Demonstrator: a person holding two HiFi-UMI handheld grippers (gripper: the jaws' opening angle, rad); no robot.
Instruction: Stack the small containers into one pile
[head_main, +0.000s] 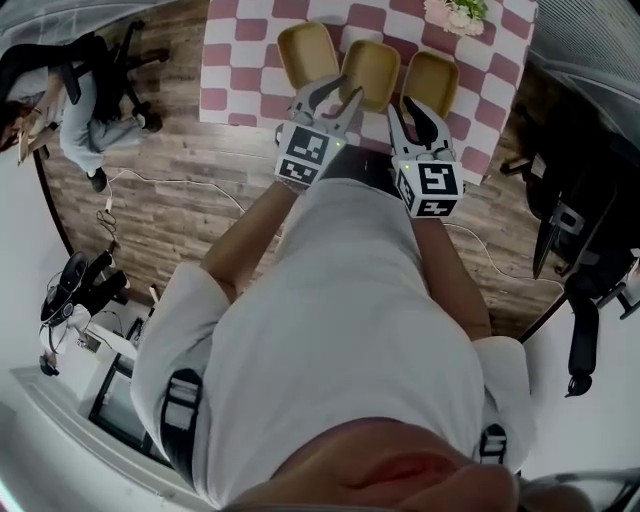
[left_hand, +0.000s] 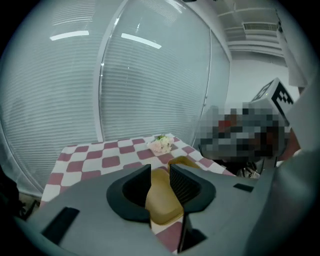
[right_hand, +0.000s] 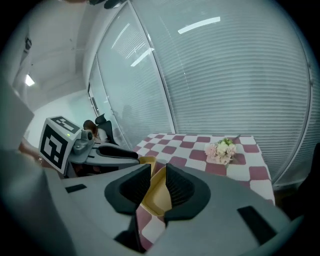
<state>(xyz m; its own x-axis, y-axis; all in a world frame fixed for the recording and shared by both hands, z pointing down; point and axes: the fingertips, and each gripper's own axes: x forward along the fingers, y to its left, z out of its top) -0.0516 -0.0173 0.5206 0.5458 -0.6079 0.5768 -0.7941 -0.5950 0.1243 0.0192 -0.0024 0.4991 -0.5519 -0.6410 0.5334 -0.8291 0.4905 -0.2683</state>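
On the checked table (head_main: 240, 70), the right gripper (head_main: 420, 112), jaws apart, sits astride the near rim of the right container (head_main: 432, 78) (nothing pinched), the left gripper (head_main: 328, 100) likewise before the middle container (head_main: 372, 68), both containers lying lengthwise straight ahead.

White shirt (head_main: 350, 300), grey claws (left_hand: 160, 175) (right_hand: 158, 172), black ribbed pads (left_hand: 182, 185), black-and-white marker cubes (head_main: 303, 155)

On the table (head_main: 240, 60), a left container (head_main: 308, 52), middle container (head_main: 371, 70) and right container (head_main: 431, 80) sit side by side along the near edge, left tongs (head_main: 333, 97) at the middle one's near rim, right tongs (head_main: 412, 112) at the right one's, flowers (head_main: 455, 14) behind them, far right.
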